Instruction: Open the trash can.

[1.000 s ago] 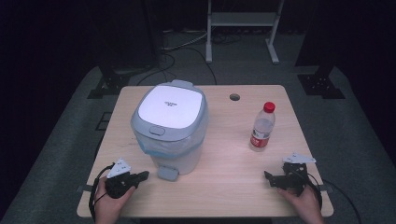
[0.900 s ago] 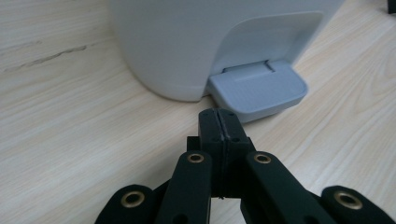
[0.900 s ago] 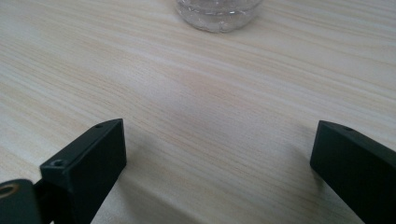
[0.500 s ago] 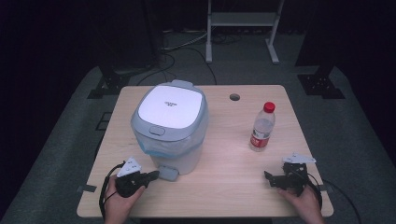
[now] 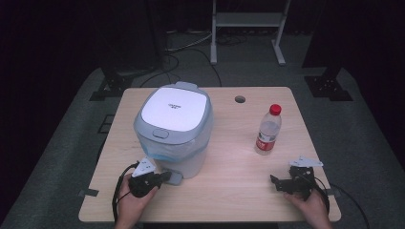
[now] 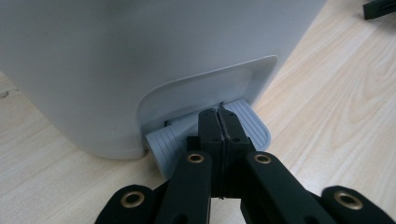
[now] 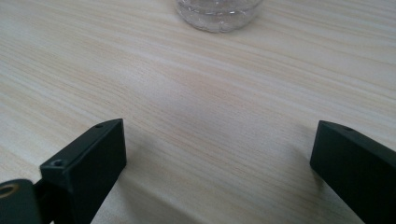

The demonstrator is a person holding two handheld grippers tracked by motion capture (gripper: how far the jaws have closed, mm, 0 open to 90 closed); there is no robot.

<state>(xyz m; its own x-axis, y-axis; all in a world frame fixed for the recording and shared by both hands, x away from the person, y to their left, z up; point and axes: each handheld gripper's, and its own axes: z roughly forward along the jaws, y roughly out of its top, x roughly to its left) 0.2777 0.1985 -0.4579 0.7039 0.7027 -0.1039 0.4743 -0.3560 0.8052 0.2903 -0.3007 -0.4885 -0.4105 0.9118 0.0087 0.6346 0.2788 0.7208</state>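
Left tongs (image 6: 219,122) pressed closed over ribbed grey pedal (image 6: 250,122); right tongs (image 7: 219,154) spread wide, empty.

Bin (image 5: 173,129) sits left of center on the table (image 5: 229,195), bottle (image 5: 267,131) to its right, pedal (image 5: 173,178) sticking out below the bin.

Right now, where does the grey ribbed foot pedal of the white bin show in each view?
High view: grey ribbed foot pedal at the white bin's near base.
Left gripper view: centre, behind shut jaws.
Right gripper view: not there.
Shared landmark: wooden table.
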